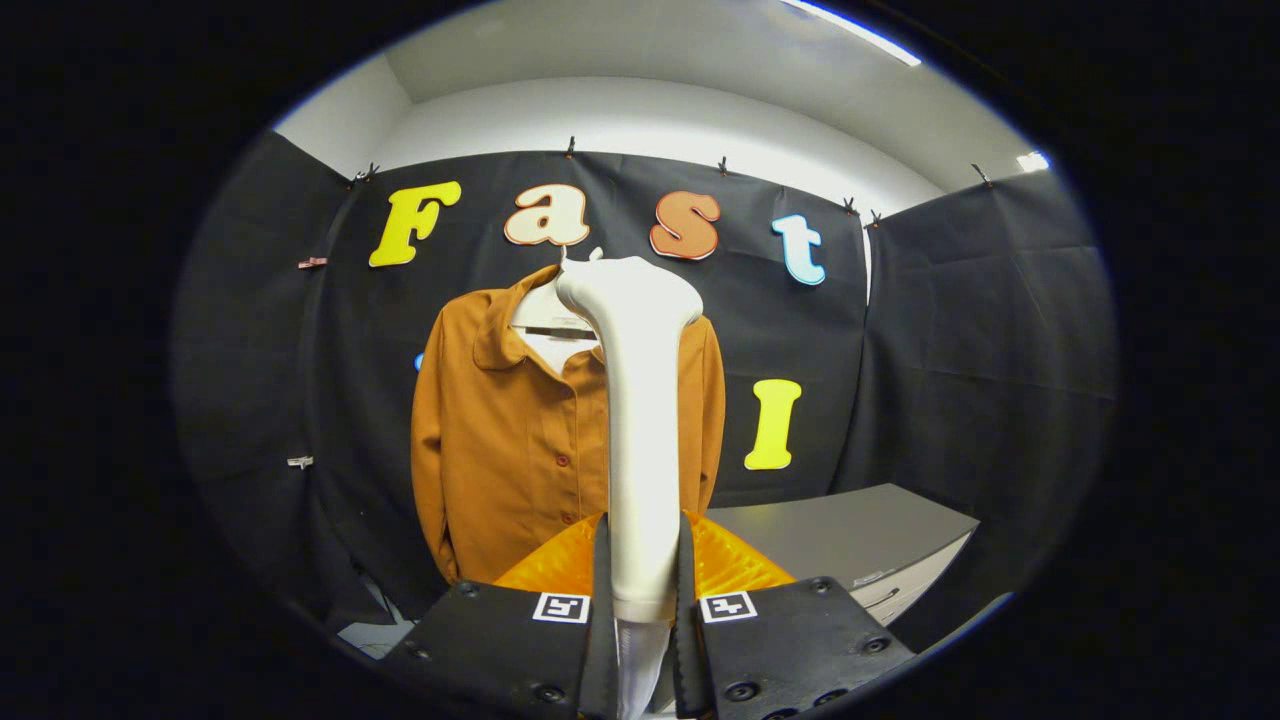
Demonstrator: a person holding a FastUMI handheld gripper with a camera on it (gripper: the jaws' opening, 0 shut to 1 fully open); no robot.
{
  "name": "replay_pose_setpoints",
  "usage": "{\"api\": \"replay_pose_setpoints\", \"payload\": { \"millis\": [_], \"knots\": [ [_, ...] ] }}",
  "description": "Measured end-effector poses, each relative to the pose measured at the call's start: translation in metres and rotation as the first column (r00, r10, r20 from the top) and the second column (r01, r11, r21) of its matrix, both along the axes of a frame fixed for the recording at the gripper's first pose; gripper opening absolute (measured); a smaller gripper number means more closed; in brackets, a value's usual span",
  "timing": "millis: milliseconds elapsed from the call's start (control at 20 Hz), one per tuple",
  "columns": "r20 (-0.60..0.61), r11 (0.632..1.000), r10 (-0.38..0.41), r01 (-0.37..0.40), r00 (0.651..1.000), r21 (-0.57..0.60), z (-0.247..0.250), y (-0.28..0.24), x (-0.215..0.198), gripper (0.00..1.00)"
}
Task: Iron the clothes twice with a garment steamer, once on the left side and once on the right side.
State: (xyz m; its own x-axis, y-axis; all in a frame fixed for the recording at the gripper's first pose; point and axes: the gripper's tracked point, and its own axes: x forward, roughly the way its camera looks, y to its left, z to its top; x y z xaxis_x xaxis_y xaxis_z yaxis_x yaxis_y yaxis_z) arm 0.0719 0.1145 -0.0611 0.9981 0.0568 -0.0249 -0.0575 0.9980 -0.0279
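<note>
Between the fingers: one white garment steamer (640, 420), standing upright, its handle pinched from both sides.
Gripper (641, 590): one, its two fingers closed against the steamer's handle, one on each side; each finger block carries one square marker, two in all.
Steamer head: wider rounded top, rising in front of the shirt's collar area.
Shirt (510, 440): one brown button-front shirt with a collar, hanging on a hanger beyond the steamer against the booth wall; three buttons can be counted down its front, the rest hidden by the steamer.
Cabinet (860, 540): one grey unit, off to the shirt's right, low against the wall.
Ceiling light (850, 30): one strip overhead.
</note>
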Motion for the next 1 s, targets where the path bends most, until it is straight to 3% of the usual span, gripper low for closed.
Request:
{"api": "replay_pose_setpoints", "payload": {
  "millis": [500,1000],
  "knots": [
    [0.068,0.999,-0.050,0.049,0.996,0.013,0.045,-0.061,-0.006,0.25],
    [0.057,0.994,-0.104,0.103,0.993,0.031,0.032,-0.097,0.005,0.25]
  ]
}}
